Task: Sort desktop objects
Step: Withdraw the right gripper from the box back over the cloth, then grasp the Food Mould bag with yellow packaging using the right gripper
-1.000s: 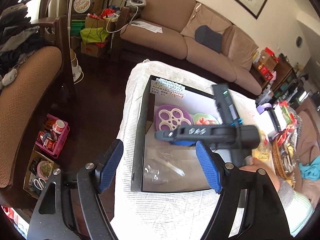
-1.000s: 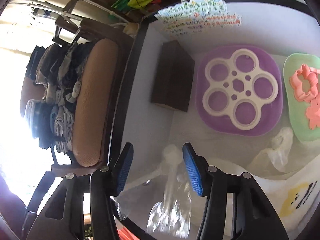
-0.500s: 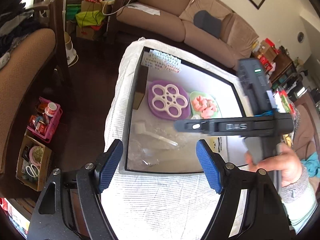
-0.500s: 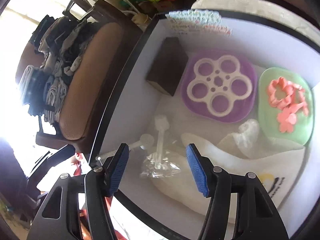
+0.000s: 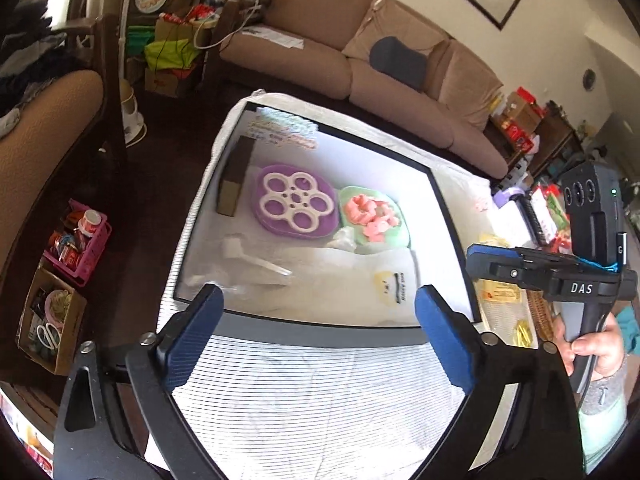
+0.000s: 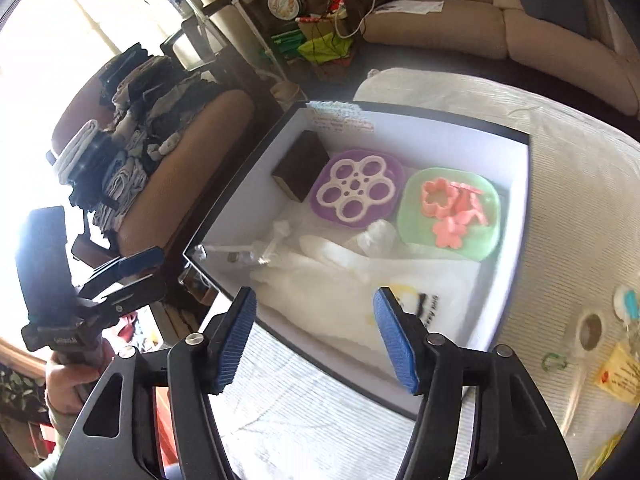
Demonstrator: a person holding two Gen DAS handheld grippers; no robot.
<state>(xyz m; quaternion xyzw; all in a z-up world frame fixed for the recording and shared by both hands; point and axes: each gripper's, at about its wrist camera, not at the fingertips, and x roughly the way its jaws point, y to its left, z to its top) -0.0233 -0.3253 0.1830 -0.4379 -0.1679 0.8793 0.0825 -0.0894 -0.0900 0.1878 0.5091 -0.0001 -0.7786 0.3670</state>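
Note:
A black-rimmed white box stands on a striped cloth. Inside lie a purple tray with a white flower mould, a green tray with pink cutters, a brown block, clear plastic tools in a wrapper and a white cloth bag. My left gripper is open and empty above the box's near rim. My right gripper is open and empty above the box's near corner. Each also shows in the other's view.
Small items lie on the cloth to the right of the box: a yellow packet, a tape roll, a green ring. A chair piled with clothes stands left. A sofa is behind. Storage boxes sit on the floor.
Both grippers have pulled back and up from the box. The right one was low over the plastic wrapper inside; now it is outside the near rim, still open and empty.

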